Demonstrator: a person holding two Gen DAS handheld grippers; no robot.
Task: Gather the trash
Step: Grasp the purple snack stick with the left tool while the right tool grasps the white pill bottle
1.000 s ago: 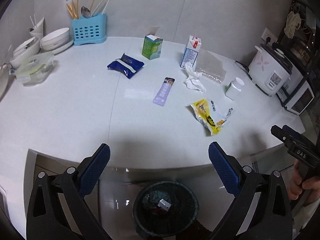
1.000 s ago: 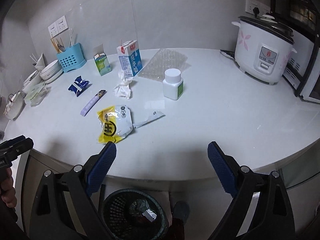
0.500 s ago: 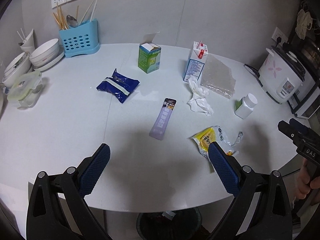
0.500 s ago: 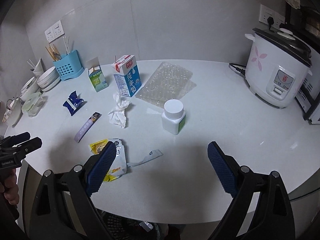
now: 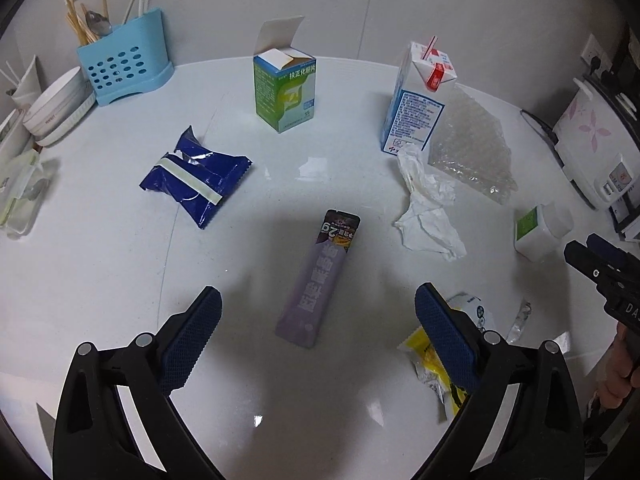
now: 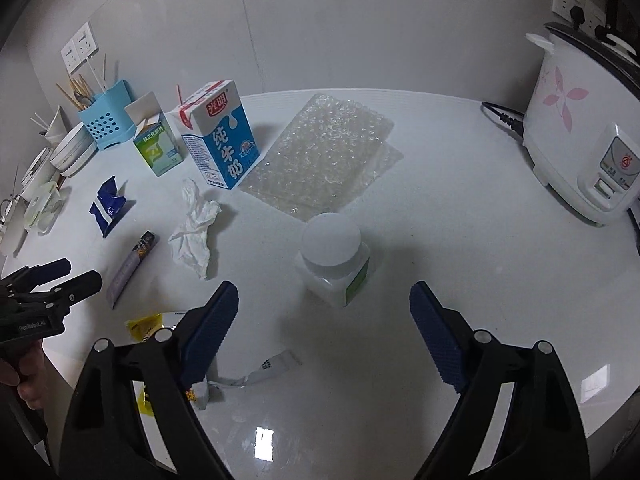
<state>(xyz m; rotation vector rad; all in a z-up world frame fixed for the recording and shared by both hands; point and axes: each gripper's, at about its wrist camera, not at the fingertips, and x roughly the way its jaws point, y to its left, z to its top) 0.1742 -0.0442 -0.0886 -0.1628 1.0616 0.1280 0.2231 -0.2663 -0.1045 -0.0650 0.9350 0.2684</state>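
My left gripper (image 5: 316, 300) hangs open over a purple sachet (image 5: 316, 276) that lies flat between its fingers, pads clear of it. My right gripper (image 6: 324, 294) is open, its jaws closing, and a white pill bottle (image 6: 332, 256) stands just ahead between them, untouched. Around them on the white table (image 6: 460, 240) lie a blue wrapper (image 5: 192, 176), a crumpled tissue (image 5: 424, 208), a yellow wrapper (image 5: 432, 356) partly under the left gripper's right finger, and bubble wrap (image 6: 320, 160). A green box (image 5: 285, 92) and a milk carton (image 6: 220, 136) stand upright further back.
A rice cooker (image 6: 580, 136) with its cord sits at the right rear. A blue utensil holder (image 5: 124, 60), stacked bowls (image 5: 56, 100) and a lidded container (image 5: 16, 184) line the left rear by the wall.
Both grippers have moved forward and lower over the table. The waste bin below the table edge has dropped out of view. The right jaws have narrowed slightly.
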